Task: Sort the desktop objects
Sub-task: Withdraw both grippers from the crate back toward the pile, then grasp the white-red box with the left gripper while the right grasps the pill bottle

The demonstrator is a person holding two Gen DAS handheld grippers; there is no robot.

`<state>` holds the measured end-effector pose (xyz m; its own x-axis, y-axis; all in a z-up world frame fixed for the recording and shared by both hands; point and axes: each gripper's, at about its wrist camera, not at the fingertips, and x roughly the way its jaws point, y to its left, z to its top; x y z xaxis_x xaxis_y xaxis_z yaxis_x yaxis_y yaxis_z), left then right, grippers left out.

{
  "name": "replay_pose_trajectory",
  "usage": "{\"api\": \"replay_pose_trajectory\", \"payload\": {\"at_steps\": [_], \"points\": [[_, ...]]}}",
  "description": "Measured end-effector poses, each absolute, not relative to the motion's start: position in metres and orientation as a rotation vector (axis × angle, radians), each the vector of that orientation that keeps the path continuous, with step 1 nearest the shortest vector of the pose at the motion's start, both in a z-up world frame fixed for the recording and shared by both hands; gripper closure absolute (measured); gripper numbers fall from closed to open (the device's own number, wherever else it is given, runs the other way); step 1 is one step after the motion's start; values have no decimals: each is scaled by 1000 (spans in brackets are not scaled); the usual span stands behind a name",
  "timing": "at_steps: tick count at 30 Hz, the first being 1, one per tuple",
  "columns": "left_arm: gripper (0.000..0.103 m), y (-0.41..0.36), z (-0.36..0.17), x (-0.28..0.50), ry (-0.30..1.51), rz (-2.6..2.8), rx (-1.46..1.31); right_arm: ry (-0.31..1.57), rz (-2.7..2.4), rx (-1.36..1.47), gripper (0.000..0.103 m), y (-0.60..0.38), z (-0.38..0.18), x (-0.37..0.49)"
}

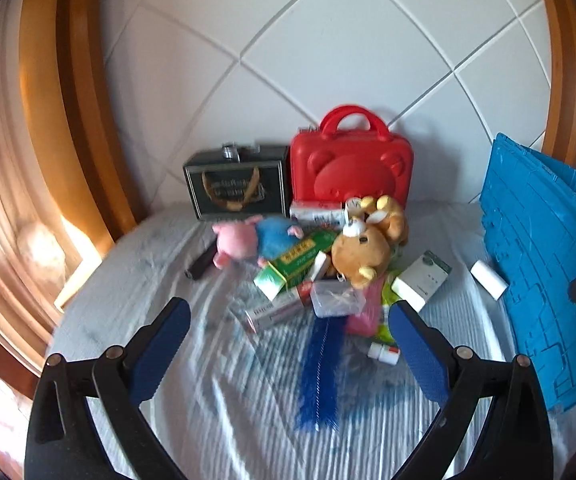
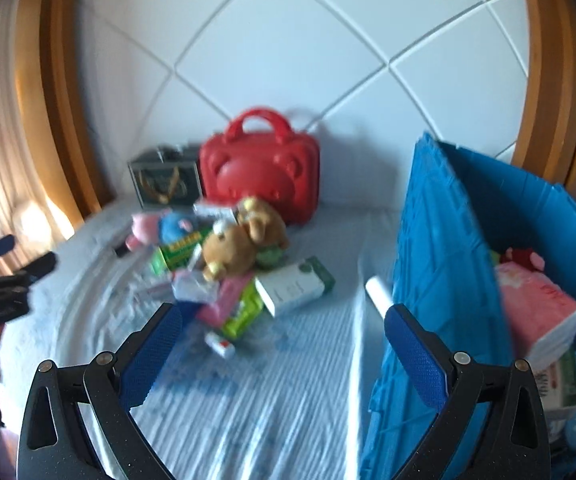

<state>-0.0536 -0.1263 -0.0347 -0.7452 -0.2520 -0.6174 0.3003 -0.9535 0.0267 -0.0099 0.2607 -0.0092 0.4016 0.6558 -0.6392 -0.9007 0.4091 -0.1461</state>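
Okay, both my grippers hover low over the striped light-blue sheet of the bed [image 1: 216, 408], pointing toward the white padded headboard [image 1: 328, 40]. Left gripper [image 1: 290, 330] has its fingers spread wide, nothing between them, nothing touched. Right gripper [image 2: 282, 334] is the same: fingers wide apart, empty, its right finger [image 2: 416, 356] just in front of the blue crate's near wall.

Clutter pile sits mid-bed ahead of both grippers: brown teddy bear [image 1: 362, 254] on top, pink pig plush [image 1: 234, 240] to its left, green box [image 1: 300, 260] between them, clear plastic case [image 1: 336, 300] at the near side, blue brush [image 1: 320, 372] lying lengthwise closest to my left gripper. White-and-green box [image 1: 422, 280] lies just right of the pile, a white roll [image 1: 488, 280] beside the crate. Small white bottle with a red band [image 1: 384, 354] lies near the brush tip.

Red bear-face case [image 1: 350, 164] and a dark box [image 1: 236, 182] stand upright against the headboard.

Blue crate [image 2: 448, 260] stands at the right edge of the bed; a pink tissue pack [image 2: 540, 308] is inside. Open sheet runs between the grippers and the pile. Wooden frame [image 1: 72, 100] borders left and right. Right view is blurred.
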Motion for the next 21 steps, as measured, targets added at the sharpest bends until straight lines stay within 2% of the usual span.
{"api": "replay_pose_trajectory", "payload": {"at_steps": [4,8,14,18,21], "points": [[2,-130,-70,-56,83,-2636,1008,484,972,-601,0,268,-39,-13],[2,-138,-84,-66,90,-2589,1108,548,1025,-673,0,290,-53,-17],[2,-180,-104,-75,69,-2501,1226,723,1110,-568,0,316,-78,-7],[2,-205,-135,-95,18,-2466,1247,699,1081,-595,0,335,-106,-9],[2,-216,-153,-111,48,-2471,1318,780,1035,-570,0,344,-126,1]]}}
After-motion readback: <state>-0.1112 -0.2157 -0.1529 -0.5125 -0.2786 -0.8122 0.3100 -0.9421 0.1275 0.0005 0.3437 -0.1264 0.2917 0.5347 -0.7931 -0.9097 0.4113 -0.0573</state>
